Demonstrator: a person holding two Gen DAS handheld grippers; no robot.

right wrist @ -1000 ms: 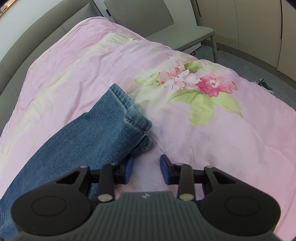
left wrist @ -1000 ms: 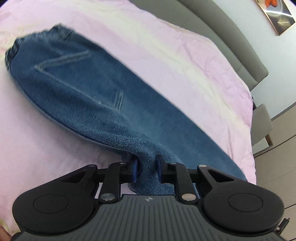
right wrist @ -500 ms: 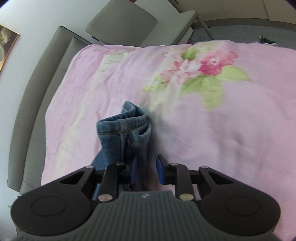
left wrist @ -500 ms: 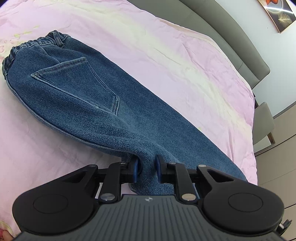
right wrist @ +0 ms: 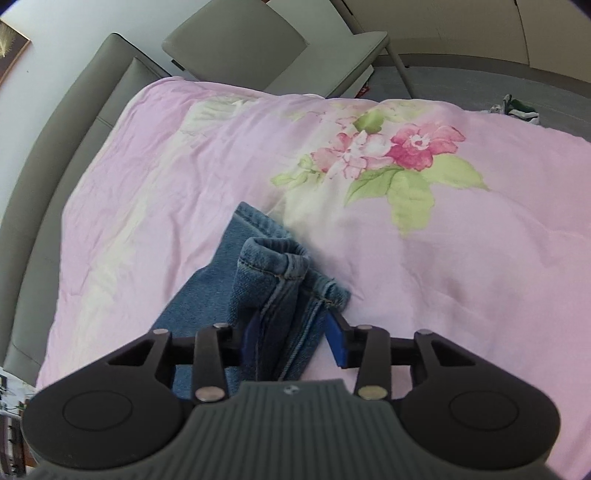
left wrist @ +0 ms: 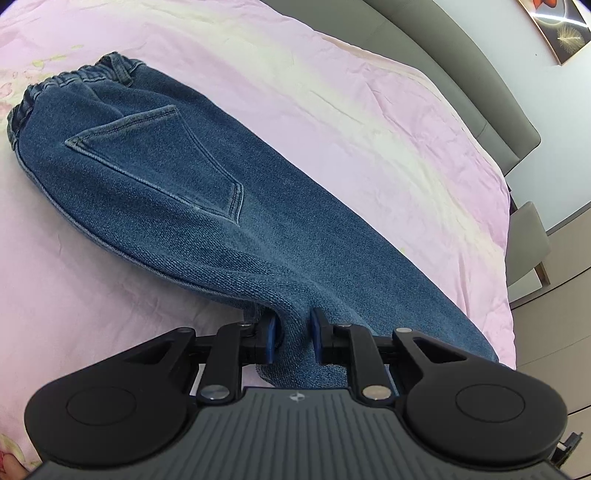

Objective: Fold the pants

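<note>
Blue denim pants [left wrist: 192, 192] lie flat on pink bedspread [left wrist: 369, 110], back pocket up.

Pants [left wrist: 192, 192] fabric pinched in left claw [left wrist: 292, 338] runs hidden under its body, right claw [right wrist: 291, 341] body covers the pant leg below the cuff, bed [right wrist: 480, 295] and wall picture [left wrist: 557, 26] cut off at frame edges.

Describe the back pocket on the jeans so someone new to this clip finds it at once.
On the pink floral bedspread lie blue denim pants, pinched low down by the left gripper. The back pocket sits just below the gathered elastic waistband: a stitched five-sided patch, the only outlined shape on otherwise plain denim.
</note>
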